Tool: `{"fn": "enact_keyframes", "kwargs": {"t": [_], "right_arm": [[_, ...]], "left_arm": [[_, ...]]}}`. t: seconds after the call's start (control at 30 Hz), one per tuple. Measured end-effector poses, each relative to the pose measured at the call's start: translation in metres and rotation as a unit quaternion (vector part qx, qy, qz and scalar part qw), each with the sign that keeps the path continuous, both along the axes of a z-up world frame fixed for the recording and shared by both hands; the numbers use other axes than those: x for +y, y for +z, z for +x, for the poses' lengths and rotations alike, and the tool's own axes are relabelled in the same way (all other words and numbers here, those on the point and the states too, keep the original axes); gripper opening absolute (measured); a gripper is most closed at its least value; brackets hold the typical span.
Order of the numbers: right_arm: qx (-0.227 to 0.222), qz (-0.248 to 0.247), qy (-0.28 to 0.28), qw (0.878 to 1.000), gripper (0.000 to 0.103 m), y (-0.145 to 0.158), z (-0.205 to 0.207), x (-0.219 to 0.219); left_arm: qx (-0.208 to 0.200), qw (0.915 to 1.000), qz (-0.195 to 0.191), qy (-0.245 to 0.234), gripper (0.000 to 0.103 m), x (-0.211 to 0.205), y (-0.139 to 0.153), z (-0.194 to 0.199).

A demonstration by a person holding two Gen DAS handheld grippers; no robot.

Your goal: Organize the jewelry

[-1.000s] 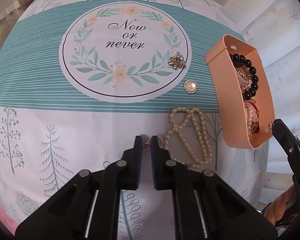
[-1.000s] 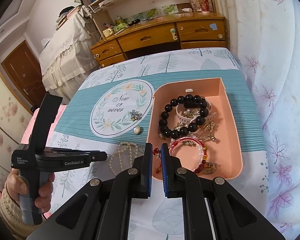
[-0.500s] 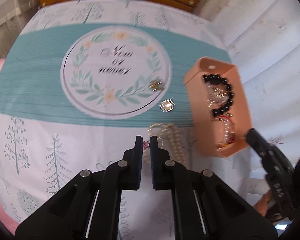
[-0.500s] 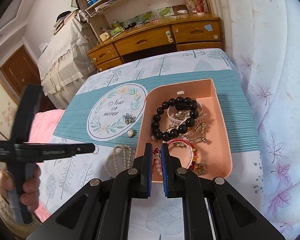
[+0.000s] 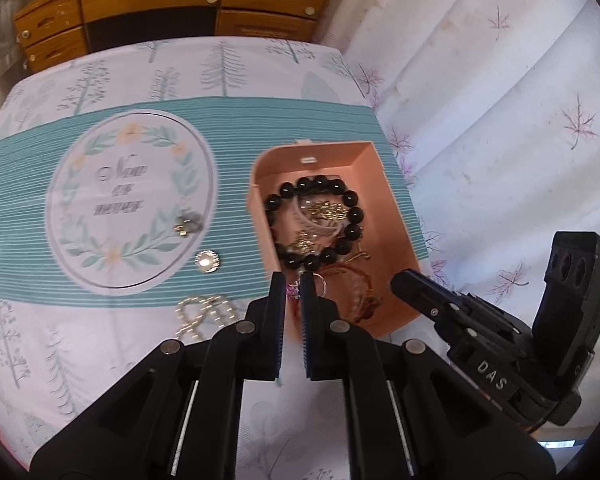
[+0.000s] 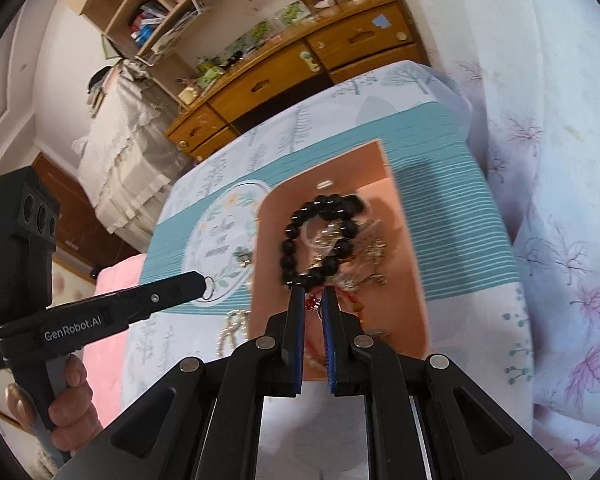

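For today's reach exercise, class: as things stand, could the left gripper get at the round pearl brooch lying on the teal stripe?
Probably not yet. The path to the pearl brooch looks clear, with nothing over it, but the left gripper is shut on a small ring, so it would likely have to drop that in the pink tray first.

I see the desk's tree-print cloth (image 5: 100,360) carrying the pink tray (image 5: 396,216) at right. Directly on the cloth I make out a pearl necklace (image 5: 200,314), a round pearl brooch (image 5: 208,261) and a small flower brooch (image 5: 189,224).

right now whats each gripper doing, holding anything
left gripper: shut on a small ring with a pink stone.
right gripper: shut on something small and red; what it is cannot be told.
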State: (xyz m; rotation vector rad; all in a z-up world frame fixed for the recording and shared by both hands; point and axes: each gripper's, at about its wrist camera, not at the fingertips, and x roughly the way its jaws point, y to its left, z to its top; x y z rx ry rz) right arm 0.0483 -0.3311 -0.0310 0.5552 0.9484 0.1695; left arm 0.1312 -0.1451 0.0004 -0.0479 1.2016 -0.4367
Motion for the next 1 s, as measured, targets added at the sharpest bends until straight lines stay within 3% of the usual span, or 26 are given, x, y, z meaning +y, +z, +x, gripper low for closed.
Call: {"fn": "enact_keyframes", "kwargs": {"t": [0.37,0.63,0.77,0.9,1.0], "right_arm": [[0.031,-0.031,-0.029,0.999,0.009,-0.023,0.007,-0.011],[0.024,-0.037,-0.038,0.998,0.010,-0.025,0.007,-0.011],[0.024,-0.037,-0.038,0.998,0.011,-0.024,0.003,-0.010],[0.020,-0.033,-0.039,0.998,0.026,-0.022,-0.003,-0.010],[0.012,-0.039,-0.039,0.998,0.029,-0.017,-0.007,-0.005]], "left_arm": [[0.032,0.9990,0.017,-0.025,0.005,-0.035,-0.040,0.004],[0.047,0.9977,0.018,-0.045,0.005,-0.044,-0.046,-0.004],[0.032,0.9980,0.029,-0.046,0.006,-0.043,-0.040,-0.009],[0.015,0.9981,0.041,-0.044,0.006,-0.036,-0.032,-0.015],[0.009,0.9981,0.048,-0.038,0.007,-0.027,-0.029,-0.017]]}}
